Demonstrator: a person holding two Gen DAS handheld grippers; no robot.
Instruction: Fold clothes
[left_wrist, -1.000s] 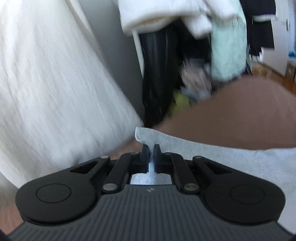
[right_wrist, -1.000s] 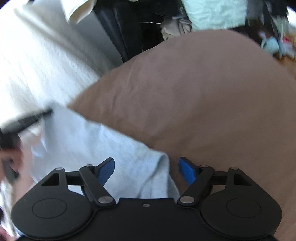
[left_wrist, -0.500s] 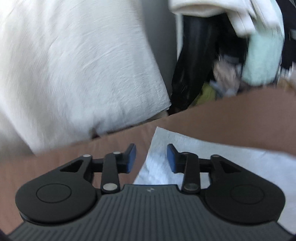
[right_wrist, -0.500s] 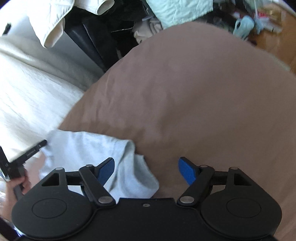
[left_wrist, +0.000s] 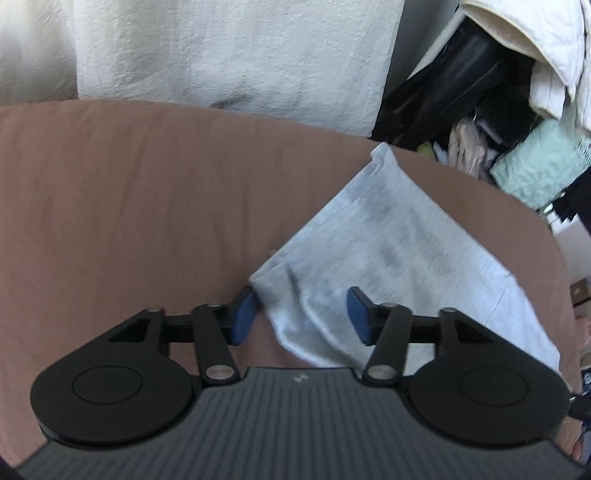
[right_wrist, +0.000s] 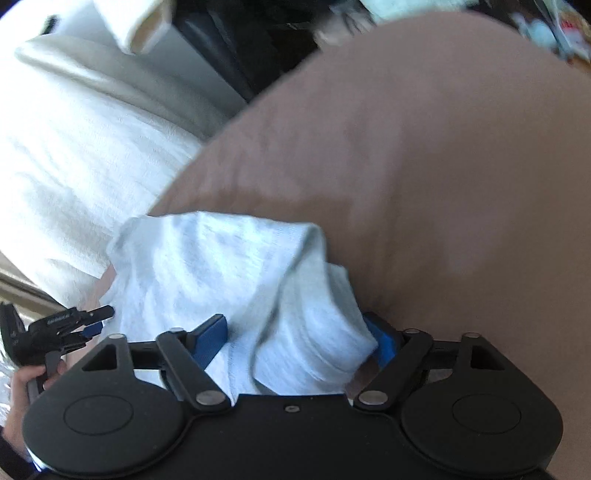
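Released: left hand-held gripper (left_wrist: 301, 314) jaws just opened, off pale grey knit garment (left_wrist: 399, 254) | right hand-held gripper (right_wrist: 295, 338) jaws closing around bunched edge, grip unconfirmed | brown bed cover (left_wrist: 129, 206) | fold underway

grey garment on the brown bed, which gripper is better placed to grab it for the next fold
Right. The right gripper has a bunched fold of the grey garment between its closing jaws. The left gripper, jaws just opened, only straddles a flat corner.
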